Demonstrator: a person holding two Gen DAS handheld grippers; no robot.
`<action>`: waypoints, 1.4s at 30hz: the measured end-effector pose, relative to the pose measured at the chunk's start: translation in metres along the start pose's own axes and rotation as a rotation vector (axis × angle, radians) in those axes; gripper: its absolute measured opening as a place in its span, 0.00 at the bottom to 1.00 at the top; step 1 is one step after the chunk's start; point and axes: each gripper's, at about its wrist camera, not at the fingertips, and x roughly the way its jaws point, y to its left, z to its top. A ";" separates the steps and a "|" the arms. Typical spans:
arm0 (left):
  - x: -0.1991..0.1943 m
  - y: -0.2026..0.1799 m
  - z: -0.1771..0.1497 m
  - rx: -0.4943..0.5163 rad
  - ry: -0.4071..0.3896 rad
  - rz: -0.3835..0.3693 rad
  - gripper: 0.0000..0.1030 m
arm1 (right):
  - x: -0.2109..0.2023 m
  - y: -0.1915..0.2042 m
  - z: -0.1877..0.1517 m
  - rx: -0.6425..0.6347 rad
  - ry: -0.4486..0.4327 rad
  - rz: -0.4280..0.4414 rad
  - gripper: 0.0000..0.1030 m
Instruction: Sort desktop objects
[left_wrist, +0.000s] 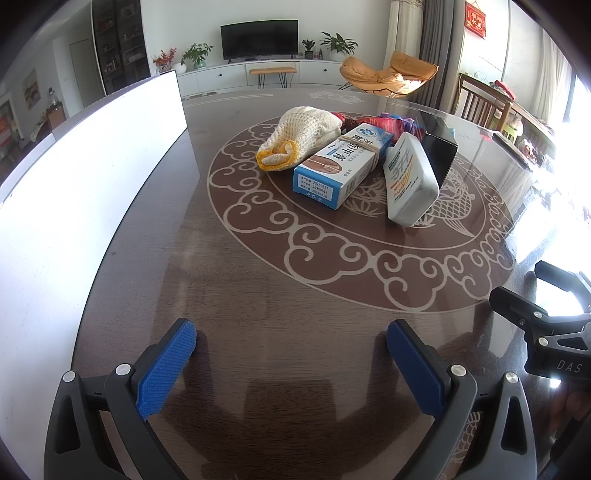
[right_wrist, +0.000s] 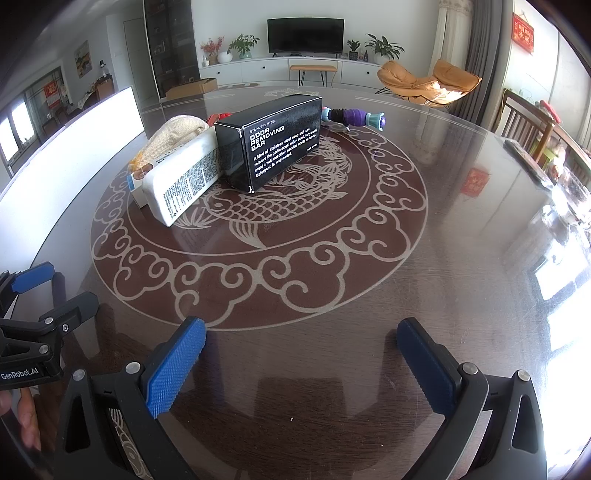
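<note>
A pile of objects lies at the centre of the round brown table (left_wrist: 280, 288): a cream knitted cloth (left_wrist: 301, 134) with a yellow edge, a blue-and-white box (left_wrist: 341, 166), a white bottle (left_wrist: 408, 181) leaning on a black box (right_wrist: 269, 142), and a purple toy (right_wrist: 356, 116) behind. My left gripper (left_wrist: 291, 341) hovers open over the near table, well short of the pile. In the right wrist view my right gripper (right_wrist: 301, 341) is open too, with nothing between its blue pads (right_wrist: 177, 363).
A bright white board (left_wrist: 85, 177) stands along the table's left side. Wooden chairs (right_wrist: 528, 125) and cluttered items sit at the right edge. The other gripper (left_wrist: 546, 321) shows at the right of the left wrist view. A hand (right_wrist: 26, 421) holds the left tool.
</note>
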 end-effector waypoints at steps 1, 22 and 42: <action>0.000 0.000 0.000 0.000 0.000 0.000 1.00 | 0.000 0.000 0.000 0.000 0.000 0.000 1.00; 0.000 0.000 0.000 0.001 0.000 -0.001 1.00 | 0.000 0.000 0.000 0.000 0.000 0.000 1.00; -0.005 0.033 -0.007 0.068 0.003 -0.052 1.00 | -0.011 -0.009 0.035 0.075 -0.073 0.085 1.00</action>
